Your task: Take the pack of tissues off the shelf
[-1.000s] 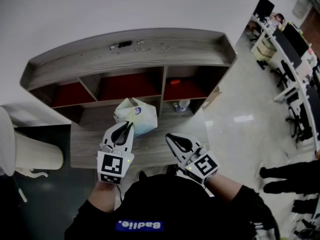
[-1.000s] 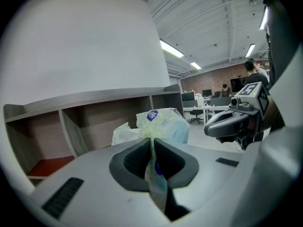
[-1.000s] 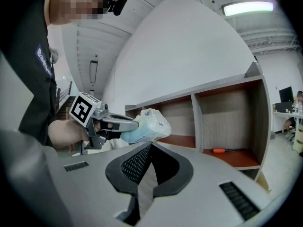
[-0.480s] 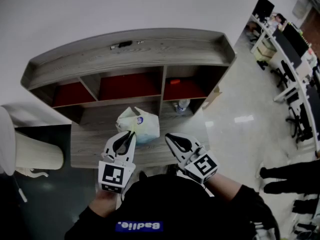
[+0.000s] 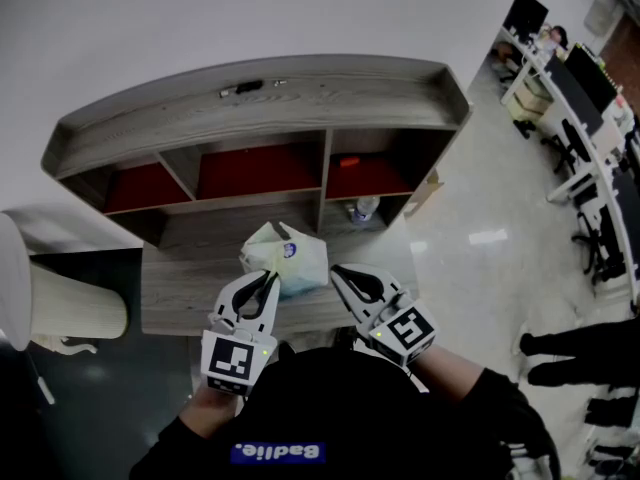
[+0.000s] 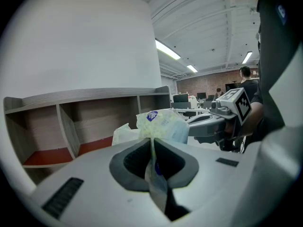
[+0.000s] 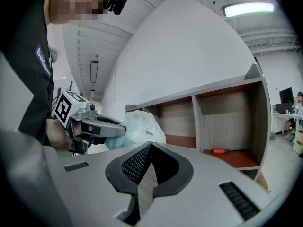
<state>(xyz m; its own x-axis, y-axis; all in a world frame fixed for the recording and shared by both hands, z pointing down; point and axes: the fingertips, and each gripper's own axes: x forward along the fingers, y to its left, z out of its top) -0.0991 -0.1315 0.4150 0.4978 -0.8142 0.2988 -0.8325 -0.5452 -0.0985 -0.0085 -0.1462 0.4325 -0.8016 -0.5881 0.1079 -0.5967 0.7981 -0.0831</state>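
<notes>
1. The left tongs are clenched on a thin flap of the pack of tissues, with the wrapper pinched right between the jaws.
2. The pack sits at those tongs' 12 o'clock, held out in front of the shelf, roughly facing its middle cubby.
3. The right tongs are squeezed together on nothing, just beside the pack at its 4 o'clock.
4. A bottle stands in the shelf's lower right cubby.

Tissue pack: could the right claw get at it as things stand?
Probably yes. The right claw, shut and empty, sits just beside the tissue pack, which the left claw pinches by its wrapper; nothing lies between them.
</notes>
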